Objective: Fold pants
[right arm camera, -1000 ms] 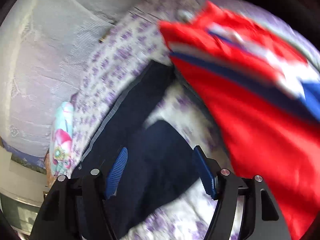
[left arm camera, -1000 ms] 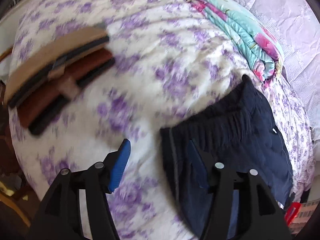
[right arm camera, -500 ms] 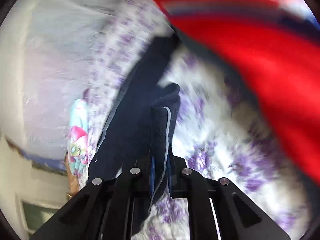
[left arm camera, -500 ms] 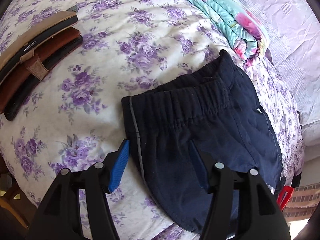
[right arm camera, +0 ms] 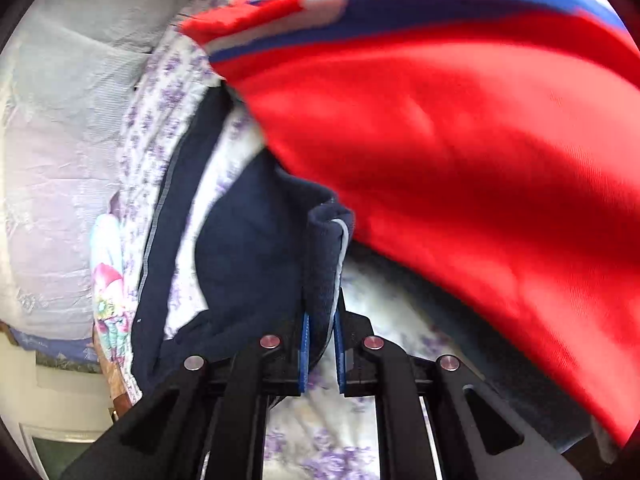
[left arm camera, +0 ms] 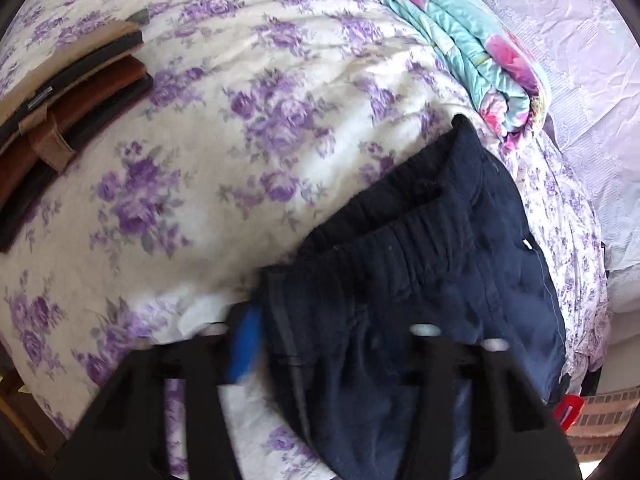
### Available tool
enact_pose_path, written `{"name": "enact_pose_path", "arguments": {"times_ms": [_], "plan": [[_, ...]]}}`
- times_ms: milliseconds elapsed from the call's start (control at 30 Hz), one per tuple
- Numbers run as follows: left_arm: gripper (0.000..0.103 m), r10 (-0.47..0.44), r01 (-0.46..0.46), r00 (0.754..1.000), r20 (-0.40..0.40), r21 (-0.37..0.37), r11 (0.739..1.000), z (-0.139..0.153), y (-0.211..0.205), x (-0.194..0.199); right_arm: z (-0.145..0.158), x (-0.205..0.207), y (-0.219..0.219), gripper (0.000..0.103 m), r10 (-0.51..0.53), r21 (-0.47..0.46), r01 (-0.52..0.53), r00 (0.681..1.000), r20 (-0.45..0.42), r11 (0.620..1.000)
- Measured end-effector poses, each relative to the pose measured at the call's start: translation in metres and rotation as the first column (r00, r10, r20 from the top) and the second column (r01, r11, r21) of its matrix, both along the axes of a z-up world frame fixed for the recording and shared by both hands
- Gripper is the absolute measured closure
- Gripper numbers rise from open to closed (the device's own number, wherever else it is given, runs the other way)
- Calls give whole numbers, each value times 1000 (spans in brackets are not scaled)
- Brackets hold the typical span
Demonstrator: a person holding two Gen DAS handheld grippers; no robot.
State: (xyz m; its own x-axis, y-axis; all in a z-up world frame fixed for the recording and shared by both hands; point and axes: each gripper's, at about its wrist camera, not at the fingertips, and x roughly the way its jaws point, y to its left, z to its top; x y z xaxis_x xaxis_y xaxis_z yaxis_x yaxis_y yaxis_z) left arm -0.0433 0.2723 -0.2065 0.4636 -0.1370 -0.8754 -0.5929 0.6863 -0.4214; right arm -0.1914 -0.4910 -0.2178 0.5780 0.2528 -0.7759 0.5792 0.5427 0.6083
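Left gripper [left arm camera: 320, 344] is motion-blurred; its right finger is lost against the dark pants [left arm camera: 440, 264], so whether the pads press the waistband can't be told. The jaws have just been closing with the pants' edge between them. Pants run off the bottom edge there. Brown straps [left arm camera: 60, 92] are cut by the left edge; the red item [left arm camera: 568, 416] at lower right is too small to identify. In the right view the red cloth [right arm camera: 480, 160] is blurred, covers the bed beyond and runs off frame.
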Motion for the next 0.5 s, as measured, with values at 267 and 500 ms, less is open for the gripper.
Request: {"name": "enact_pose_path", "arguments": {"times_ms": [267,500], "plan": [[78,37,-34,996,80,-46,998,24,29,-46,19,5,11,92,78,-60,-80,996,-29,995],[55,72,-72,997,2,-37,997,3,27,-64,-15,-38,-19,74,-45,27,51,984,-173,998]]}}
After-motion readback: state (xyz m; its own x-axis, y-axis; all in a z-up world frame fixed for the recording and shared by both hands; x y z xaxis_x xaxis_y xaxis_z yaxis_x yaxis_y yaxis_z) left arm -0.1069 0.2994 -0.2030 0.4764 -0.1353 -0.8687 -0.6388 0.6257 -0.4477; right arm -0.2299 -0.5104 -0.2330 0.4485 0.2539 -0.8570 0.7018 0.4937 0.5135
